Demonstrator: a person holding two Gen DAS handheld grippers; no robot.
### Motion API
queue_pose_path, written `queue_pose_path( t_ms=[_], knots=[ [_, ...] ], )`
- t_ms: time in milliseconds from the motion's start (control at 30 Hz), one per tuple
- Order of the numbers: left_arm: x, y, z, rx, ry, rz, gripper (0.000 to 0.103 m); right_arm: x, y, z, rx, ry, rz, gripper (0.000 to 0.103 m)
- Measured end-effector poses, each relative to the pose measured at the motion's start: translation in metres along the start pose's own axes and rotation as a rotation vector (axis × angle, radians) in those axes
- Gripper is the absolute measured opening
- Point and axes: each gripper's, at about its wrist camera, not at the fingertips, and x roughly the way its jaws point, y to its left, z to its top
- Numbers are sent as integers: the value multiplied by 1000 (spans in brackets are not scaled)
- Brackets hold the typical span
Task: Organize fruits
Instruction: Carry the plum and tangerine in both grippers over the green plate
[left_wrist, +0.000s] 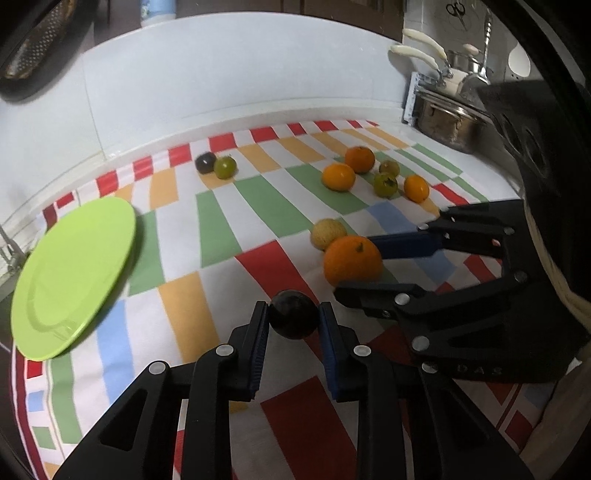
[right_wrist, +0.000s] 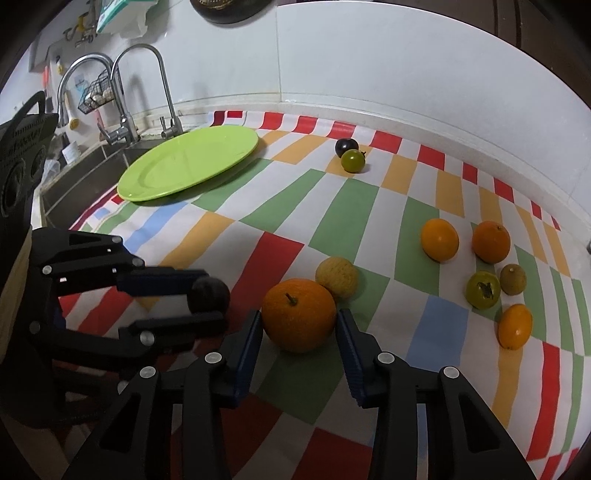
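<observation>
currently left gripper (left_wrist: 294, 314) jaws pinch the dark plum (left_wrist: 294, 314); right gripper (right_wrist: 300, 321) jaws bracket the big orange (right_wrist: 299, 319), contact unclear. both low over the striped cloth (left_wrist: 221, 266). lift straight, clear the yellowish fruit (right_wrist: 337, 277), go to green plate (right_wrist: 188, 162).

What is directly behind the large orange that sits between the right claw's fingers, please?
A pale yellow, rough-skinned fruit sits right behind the large orange, apparently touching it. The orange covers its lower front, so their contact and the cloth there cannot be seen.
</observation>
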Motion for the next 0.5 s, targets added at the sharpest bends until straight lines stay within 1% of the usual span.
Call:
queue_pose_path(
  t_ms=[233,367,500],
  knots=[
    [-25,-1,7,-8,-67,26,27,-23,4,2,26,-50,-27,42],
    [-41,-1,10,-16,-106,55,27,-40,6,5,34,-95,-46,42],
    [-56,3,13,-45,-145,87,27,-56,12,9,35,-142,-61,42]
  ],
)
